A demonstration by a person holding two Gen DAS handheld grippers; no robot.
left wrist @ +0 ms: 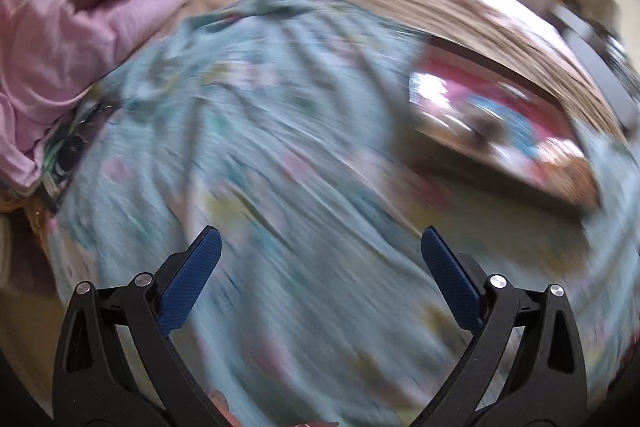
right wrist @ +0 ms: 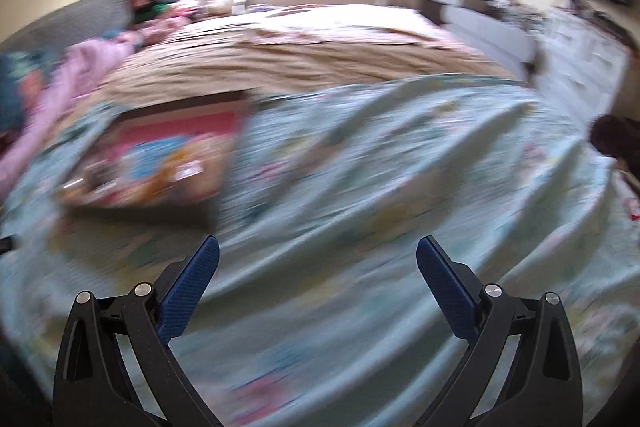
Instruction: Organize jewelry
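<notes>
Both views blurred. Left gripper & right gripper gaped wide, empty, over bedspread. Colorful box, prob. jewelry, sat at 2 o'clock of left. Approach step; next needs steadying, reaching box.

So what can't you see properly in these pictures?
- Box: both views, motion blur smears its contents, so no jewelry can be told.
- Blanket: its print is smeared in both views.
- Dark thing: right view, cut off by the edge.
- Both grippers are open and hold nothing.
</notes>
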